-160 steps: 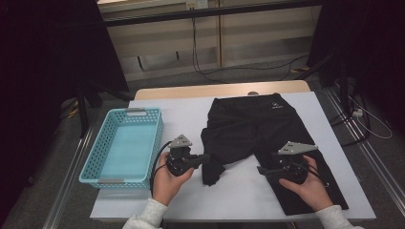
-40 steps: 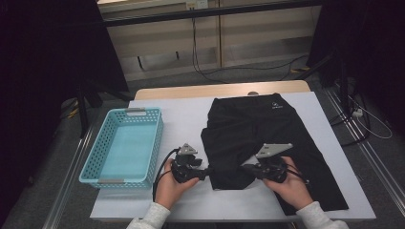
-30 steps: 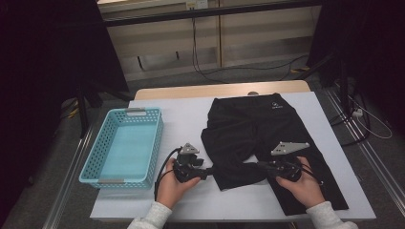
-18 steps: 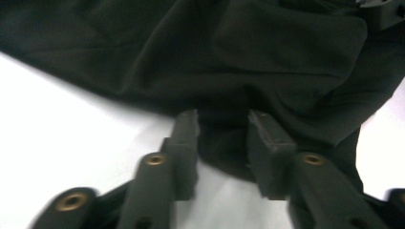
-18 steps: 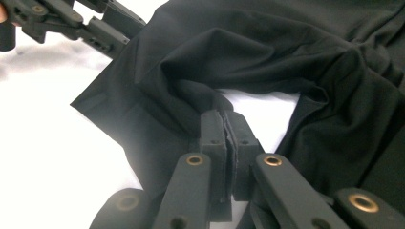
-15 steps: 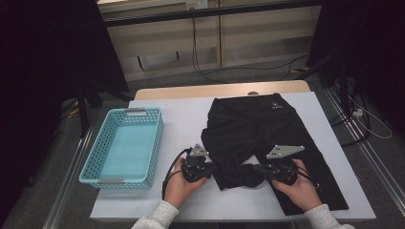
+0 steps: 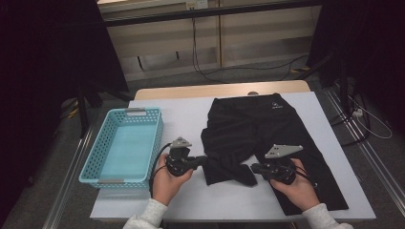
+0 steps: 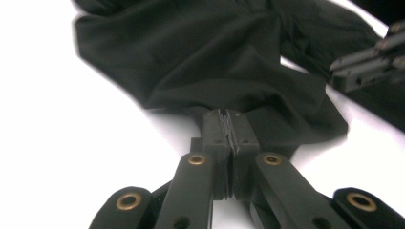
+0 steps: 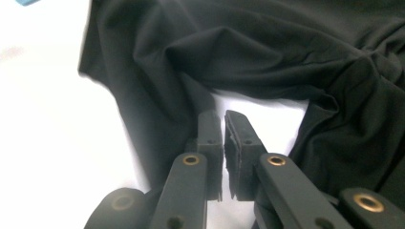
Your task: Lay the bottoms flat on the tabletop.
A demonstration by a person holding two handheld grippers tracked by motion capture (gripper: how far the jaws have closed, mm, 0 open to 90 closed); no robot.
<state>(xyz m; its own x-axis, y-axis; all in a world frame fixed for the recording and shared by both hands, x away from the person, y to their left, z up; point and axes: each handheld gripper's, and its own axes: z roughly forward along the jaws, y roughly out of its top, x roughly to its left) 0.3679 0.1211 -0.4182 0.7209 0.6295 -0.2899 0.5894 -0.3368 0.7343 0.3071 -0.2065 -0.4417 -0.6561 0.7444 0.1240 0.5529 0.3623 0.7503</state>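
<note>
Black trousers (image 7: pixel 267 129) lie spread on the white table (image 7: pixel 181 109), with the left leg folded over toward the front. My left gripper (image 7: pixel 204 160) has just been closing and is shut on the edge of that folded leg (image 8: pixel 215 57); the cloth bunches into its tips (image 8: pixel 230 117). My right gripper (image 7: pixel 253 168) points left at the same fold from the other side. Its jaws (image 9: pixel 223 119) stand almost together, beside the cloth's edge (image 9: pixel 157 95), with no cloth visibly between them. The right gripper also appears at the upper right of the left gripper view (image 8: pixel 367 62).
A light blue plastic basket (image 7: pixel 158 138) stands empty on the table's left part. Bare white table lies between basket and trousers and along the front edge. Cables run on the floor beyond the far edge.
My left gripper has moved right to the folded trouser leg and closed on its edge, lifting slightly. The right gripper has shifted a little left and stays shut.
</note>
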